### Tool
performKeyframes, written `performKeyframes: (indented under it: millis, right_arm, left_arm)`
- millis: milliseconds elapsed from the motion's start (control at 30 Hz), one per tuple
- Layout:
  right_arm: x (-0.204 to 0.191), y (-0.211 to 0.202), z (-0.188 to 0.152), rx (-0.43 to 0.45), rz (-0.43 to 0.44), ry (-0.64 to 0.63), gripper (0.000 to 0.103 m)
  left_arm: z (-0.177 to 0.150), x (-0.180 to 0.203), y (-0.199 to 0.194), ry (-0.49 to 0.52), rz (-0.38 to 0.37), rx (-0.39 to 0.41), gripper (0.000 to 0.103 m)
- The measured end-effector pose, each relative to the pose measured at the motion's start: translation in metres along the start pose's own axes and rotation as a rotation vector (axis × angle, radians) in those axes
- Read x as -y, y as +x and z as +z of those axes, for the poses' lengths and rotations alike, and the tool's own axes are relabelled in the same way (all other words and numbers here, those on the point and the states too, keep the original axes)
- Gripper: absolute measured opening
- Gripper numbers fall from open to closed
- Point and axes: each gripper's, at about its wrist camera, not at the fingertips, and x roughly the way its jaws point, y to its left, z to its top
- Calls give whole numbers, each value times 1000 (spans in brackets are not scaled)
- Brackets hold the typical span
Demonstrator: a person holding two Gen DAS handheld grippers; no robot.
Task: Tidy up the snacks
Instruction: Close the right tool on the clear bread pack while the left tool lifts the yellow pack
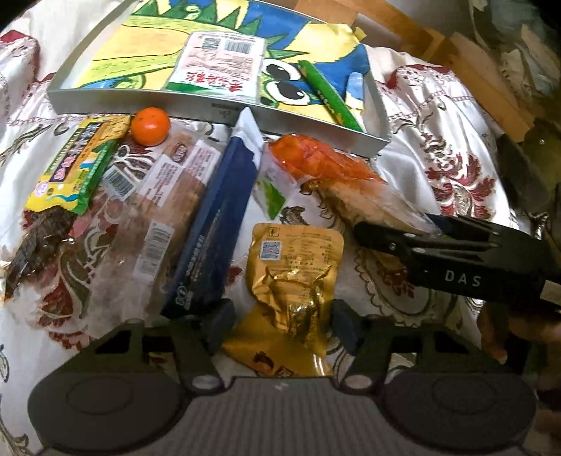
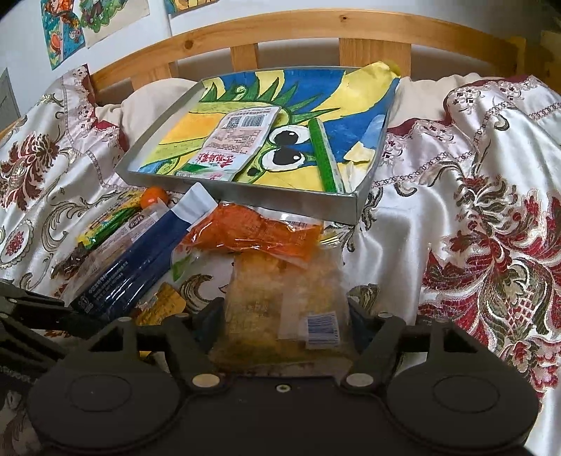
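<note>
My right fingers [image 2: 284, 315] straddle the clear pastry pack [image 2: 280, 301], unclosed; left fingers [image 1: 280, 324] open, empty; slick wrap may slip.

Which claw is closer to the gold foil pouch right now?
Left. The left claw straddles the crinkled gold foil pouch, fingers open around it. The right claw sits off to its right, around a clear-wrapped yellowish pastry.

1. The near end of the gold pouch [image 1: 292, 277] is hidden behind the left gripper [image 1: 280, 328].
2. The words on the pink packet [image 2: 242, 140] are too small to read.
3. The drawings [image 2: 66, 31] on the wall are cut off by the edge.
</note>
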Motion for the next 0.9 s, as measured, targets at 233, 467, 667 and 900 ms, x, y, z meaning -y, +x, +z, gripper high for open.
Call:
performKeyframes:
  millis: [233,467,667,900]
  right_arm:
    - [-3,-7,-4,-1,-5,-2,67]
    - [-20,-31,-15,11,-24,-88,65]
    - [-45,-48,-25,50,-101,-260,64]
    - [-71,-73,-40,160,-197,-440,64]
  left_arm:
    - [-5,1,-7,-72,15,16,52]
    - [-19,13,-25,-51,0,50,52]
    - [-24,14,-38,-70,-10,80,52]
    - [-28,26,-55,-10,16,157,52]
